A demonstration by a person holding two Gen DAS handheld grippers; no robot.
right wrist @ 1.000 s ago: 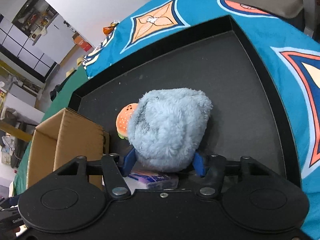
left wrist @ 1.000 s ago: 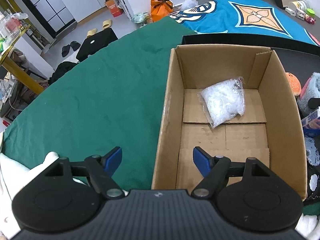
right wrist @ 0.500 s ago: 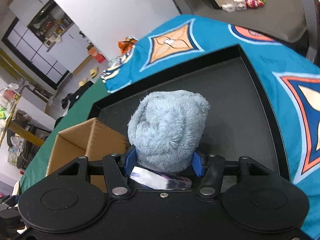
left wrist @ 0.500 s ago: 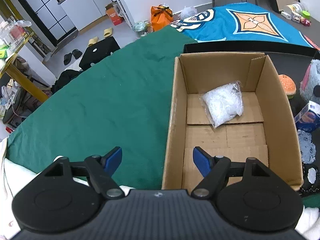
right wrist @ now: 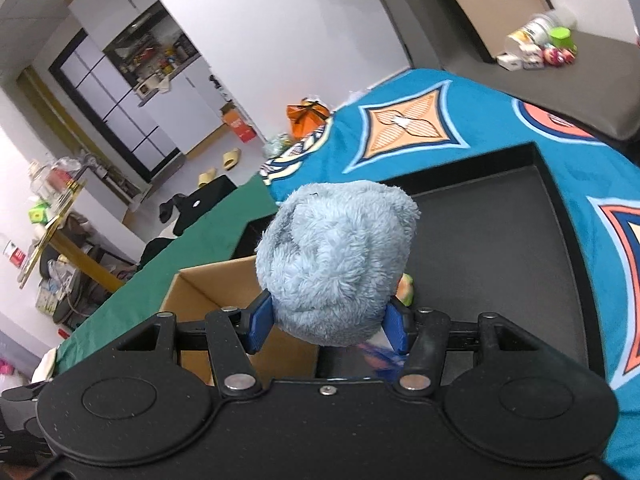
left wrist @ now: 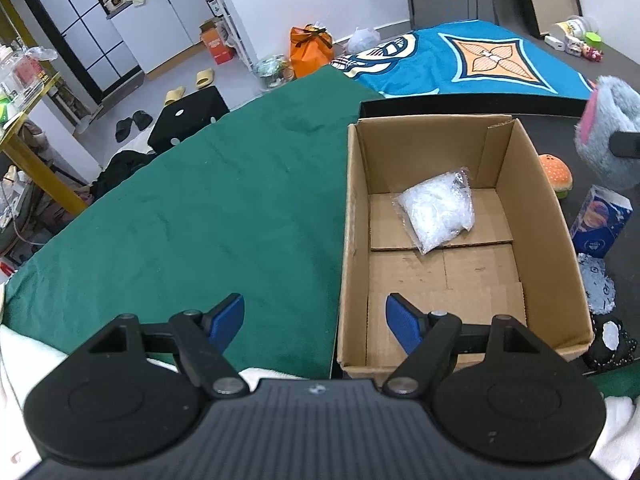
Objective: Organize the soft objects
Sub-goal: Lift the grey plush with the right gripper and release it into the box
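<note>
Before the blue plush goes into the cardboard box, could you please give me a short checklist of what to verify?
1. Grip: right gripper is shut on the blue plush, blue pads pressed into both sides. Ok.
2. Plush off the black tray: it hangs raised in the left wrist view. Ok.
3. Room in the cardboard box: only a clear plastic bag lies near the far end; the near floor is bare. Ok.
4. Left gripper: open, empty, hovering at the box's near left corner and may crowd the drop. Not ok.
5. Plush above the opening: cannot tell.
</note>
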